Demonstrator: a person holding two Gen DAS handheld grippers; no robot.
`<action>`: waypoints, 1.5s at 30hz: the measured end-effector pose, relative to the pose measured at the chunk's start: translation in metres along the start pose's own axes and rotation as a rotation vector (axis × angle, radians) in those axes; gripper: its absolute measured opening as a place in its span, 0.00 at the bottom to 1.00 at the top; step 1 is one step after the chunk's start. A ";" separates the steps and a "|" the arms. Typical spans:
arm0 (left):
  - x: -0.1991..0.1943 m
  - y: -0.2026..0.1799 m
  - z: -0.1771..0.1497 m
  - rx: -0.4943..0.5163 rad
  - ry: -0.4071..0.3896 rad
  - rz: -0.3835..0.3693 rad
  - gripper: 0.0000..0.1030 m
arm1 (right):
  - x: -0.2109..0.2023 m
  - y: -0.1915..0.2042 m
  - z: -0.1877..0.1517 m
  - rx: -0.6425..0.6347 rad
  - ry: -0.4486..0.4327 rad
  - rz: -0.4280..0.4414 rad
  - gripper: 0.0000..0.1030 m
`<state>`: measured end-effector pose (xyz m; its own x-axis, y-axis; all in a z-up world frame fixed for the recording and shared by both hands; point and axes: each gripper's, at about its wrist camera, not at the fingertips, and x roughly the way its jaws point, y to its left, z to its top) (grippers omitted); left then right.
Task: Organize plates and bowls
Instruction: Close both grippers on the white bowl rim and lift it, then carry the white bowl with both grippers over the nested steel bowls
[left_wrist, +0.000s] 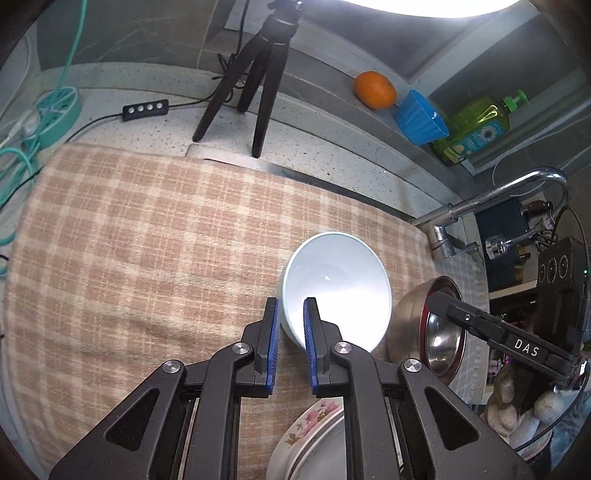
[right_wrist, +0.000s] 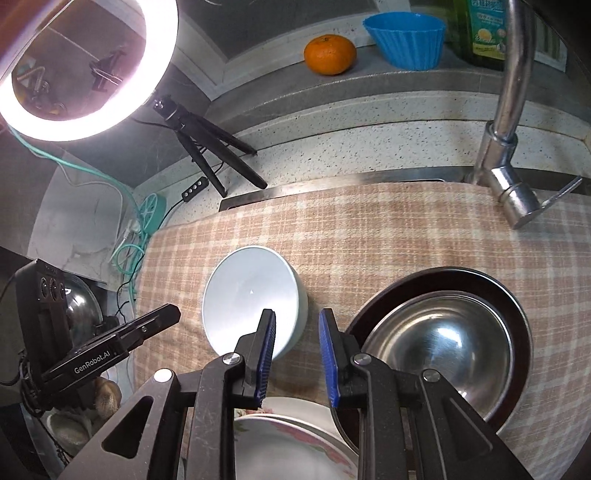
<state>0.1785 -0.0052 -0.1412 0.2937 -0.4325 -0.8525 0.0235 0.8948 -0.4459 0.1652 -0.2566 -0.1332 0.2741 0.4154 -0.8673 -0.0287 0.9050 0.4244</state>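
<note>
A white bowl (left_wrist: 340, 291) (right_wrist: 255, 295) rests upright on the checked cloth (left_wrist: 147, 240) (right_wrist: 406, 229). My left gripper (left_wrist: 291, 302) hovers over the bowl's left rim, pads nearly together and holding nothing. In the right wrist view the left gripper (right_wrist: 170, 317) ends just short of the bowl. To the bowl's right sits a steel bowl with a dark red rim (left_wrist: 443, 339) (right_wrist: 443, 332). My right gripper (right_wrist: 297, 314) (left_wrist: 439, 299) hangs over the strip of cloth between the two bowls, slightly open and empty. Floral plates (left_wrist: 306, 417) (right_wrist: 280, 443) lie stacked beneath the grippers.
A chrome faucet (left_wrist: 480, 206) (right_wrist: 506, 110) reaches over the cloth's far right. A black tripod (left_wrist: 258, 85) (right_wrist: 207, 147) with a ring light (right_wrist: 74, 74) stands behind. An orange (right_wrist: 328, 53), a blue cup (right_wrist: 406, 37) and a soap bottle (left_wrist: 476, 125) line the ledge.
</note>
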 end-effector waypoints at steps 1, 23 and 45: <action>0.001 0.001 0.001 -0.004 0.004 -0.001 0.11 | 0.002 0.001 0.000 -0.002 0.003 -0.001 0.21; 0.030 0.004 0.006 0.002 0.051 0.009 0.11 | 0.045 0.008 0.011 -0.038 0.066 -0.081 0.21; 0.038 0.002 0.007 0.005 0.037 0.023 0.06 | 0.056 0.010 0.010 -0.064 0.084 -0.089 0.06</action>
<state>0.1958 -0.0190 -0.1723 0.2584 -0.4152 -0.8723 0.0215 0.9052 -0.4245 0.1903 -0.2249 -0.1745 0.1968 0.3368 -0.9208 -0.0701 0.9416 0.3295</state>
